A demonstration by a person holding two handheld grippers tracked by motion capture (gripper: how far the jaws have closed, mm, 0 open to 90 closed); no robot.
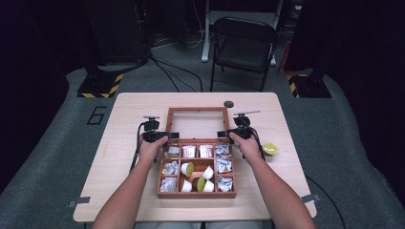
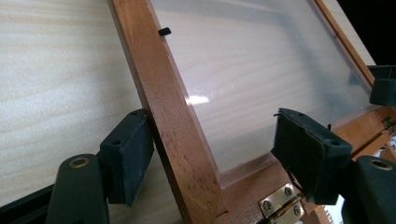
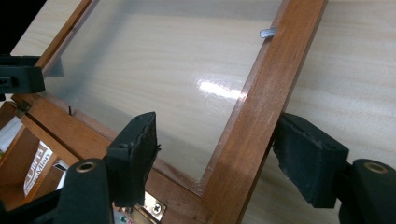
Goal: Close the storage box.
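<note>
**Open lid at risk of slipping**

The wooden box's lid [image 1: 197, 123] lay swung back on the table [image 1: 119, 119]. The left hand-held gripper [image 2: 212, 154] and right hand-held gripper [image 3: 217, 154] straddled its side rails, half-open, outer pads touching. An uneven squeeze might twist the hinges.

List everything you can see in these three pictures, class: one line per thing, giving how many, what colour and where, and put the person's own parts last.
Table: one, pale wood, centre of the room.
Box: one, reddish-brown wood with compartments, on the table's near half.
Lid: one, wooden frame with clear pane, hinged open behind the box.
Hinge: brass, at the lid's base.
Packets: several, white and silver, in the compartments.
Cups: a few, white and yellow-green, in the middle compartments.
Loose cup: one, yellow-green, right of the box.
Chair: one, black, beyond the table.
Left gripper: black, jaws astride the lid's left rail.
Right gripper: black, astride the right rail.
</note>
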